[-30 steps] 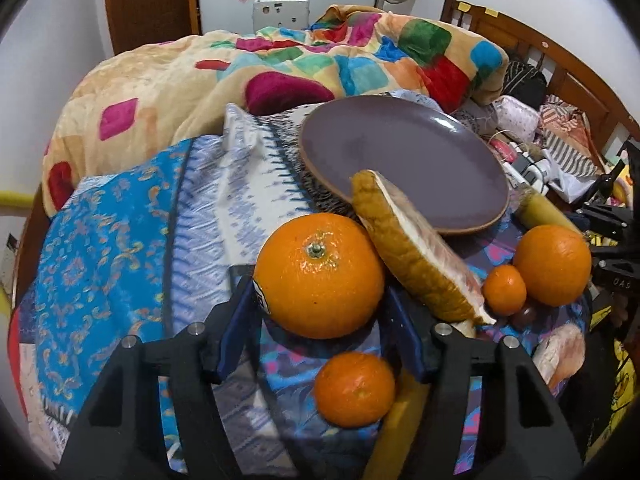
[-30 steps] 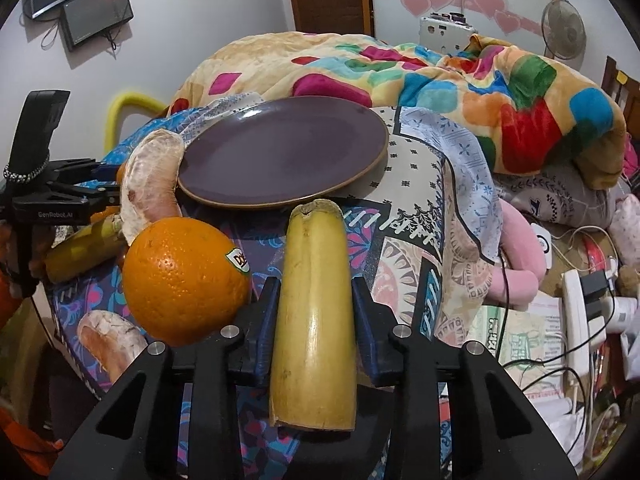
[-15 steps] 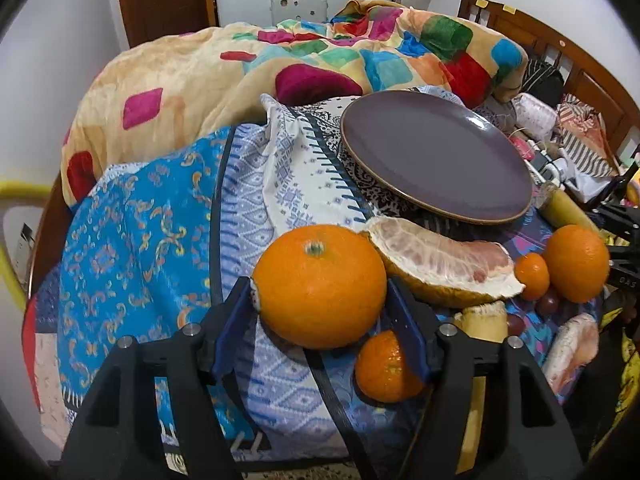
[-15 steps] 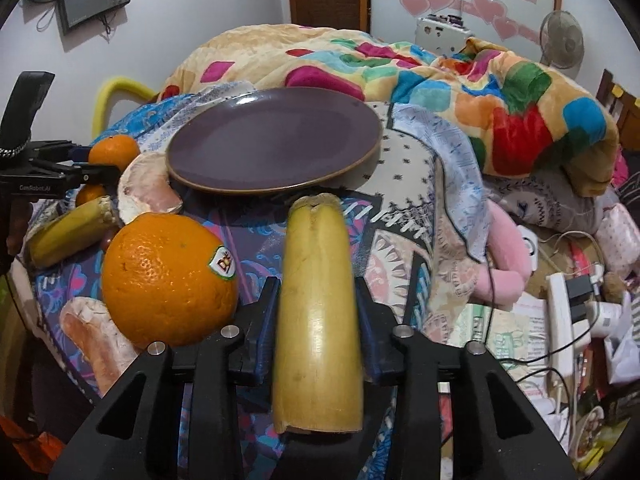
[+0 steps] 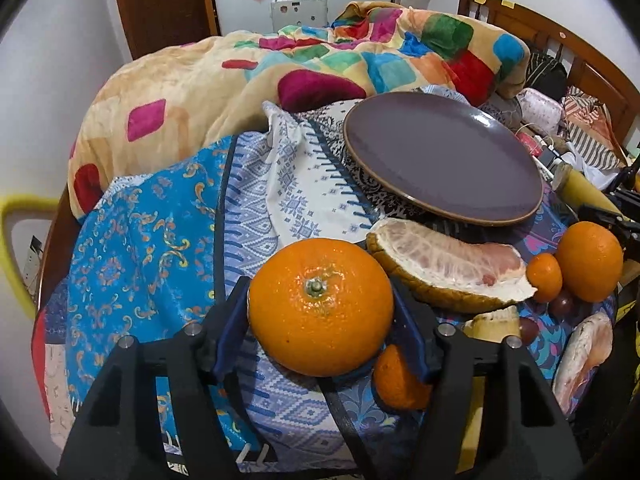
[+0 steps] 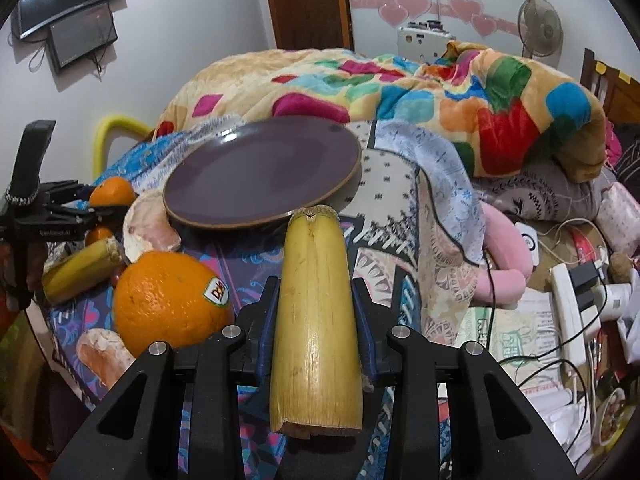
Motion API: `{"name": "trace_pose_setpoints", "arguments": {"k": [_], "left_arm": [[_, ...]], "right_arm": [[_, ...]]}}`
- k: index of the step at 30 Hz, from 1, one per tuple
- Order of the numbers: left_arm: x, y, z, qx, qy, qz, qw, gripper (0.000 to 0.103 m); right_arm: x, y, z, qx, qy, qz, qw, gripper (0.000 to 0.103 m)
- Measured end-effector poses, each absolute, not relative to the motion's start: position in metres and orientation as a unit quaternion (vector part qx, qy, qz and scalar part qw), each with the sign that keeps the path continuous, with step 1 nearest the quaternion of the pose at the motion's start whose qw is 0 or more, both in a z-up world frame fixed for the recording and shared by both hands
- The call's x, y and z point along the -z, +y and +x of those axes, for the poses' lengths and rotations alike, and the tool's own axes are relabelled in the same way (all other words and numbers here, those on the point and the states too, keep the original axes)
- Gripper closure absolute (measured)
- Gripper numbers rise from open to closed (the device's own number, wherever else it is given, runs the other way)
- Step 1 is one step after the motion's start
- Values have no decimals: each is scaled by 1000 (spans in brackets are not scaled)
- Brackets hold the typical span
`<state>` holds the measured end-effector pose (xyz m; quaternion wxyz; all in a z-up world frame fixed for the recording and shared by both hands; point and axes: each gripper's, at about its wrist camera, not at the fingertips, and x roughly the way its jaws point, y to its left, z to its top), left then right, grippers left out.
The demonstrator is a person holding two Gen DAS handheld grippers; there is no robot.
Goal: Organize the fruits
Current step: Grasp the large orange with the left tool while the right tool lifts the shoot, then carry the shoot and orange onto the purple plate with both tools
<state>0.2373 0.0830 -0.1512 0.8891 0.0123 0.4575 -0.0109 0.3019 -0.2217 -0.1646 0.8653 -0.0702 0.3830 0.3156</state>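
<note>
**Both grippers loaded: orange on L, yellow stalk piece on R; plate bare**

L gripper [image 5: 320, 320] has its blue pads clamped on a large orange [image 5: 320, 306], stem end facing the cam, held above the patterned cloth [image 5: 132, 248] covering the bed. Just under and to the R of it sits a small mandarin [image 5: 398, 380], partly hidden by the R finger. Beyond the orange lies a peeled pomelo wedge [image 5: 448, 270], flesh side up, its far edge just beside the rim of the dark purple plate [image 5: 440, 160]. Further R: a second small mandarin [image 5: 544, 278] touching another big orange [image 5: 588, 266], w/ a couple of dark round fruits below them, too small to ID. Another pomelo piece [image 5: 584, 354] lies at the cloth's R edge.

R gripper [image 6: 316, 312] is closed on a thick yellow cut stalk section [image 6: 316, 320], looks like sugarcane or a banana chunk, can't tell which. It runs lengthwise btwn the fingers, far end pointing at the plate [image 6: 260, 176] and near its rim. L of it on the cloth: an orange w/ a brand sticker [image 6: 172, 302], a similar yellow piece [image 6: 78, 272], a pomelo wedge [image 6: 146, 224] against the plate edge. The other gripper shows at far L in this view, holding its orange [image 6: 112, 192]. Colourful blanket [image 6: 440, 92] is heaped behind the plate.
</note>
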Motion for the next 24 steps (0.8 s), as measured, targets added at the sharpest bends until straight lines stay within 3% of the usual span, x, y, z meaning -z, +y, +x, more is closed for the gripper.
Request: {"name": "trace_pose_setpoints", "arguments": {"k": [16, 24], "left_arm": [[90, 58, 249, 29, 388, 7, 921, 38], [84, 44, 280, 37, 386, 12, 921, 38]], "right_arm": [[113, -205, 306, -335, 300, -71, 890, 71], [105, -184, 316, -346, 279, -80, 892, 71]]}}
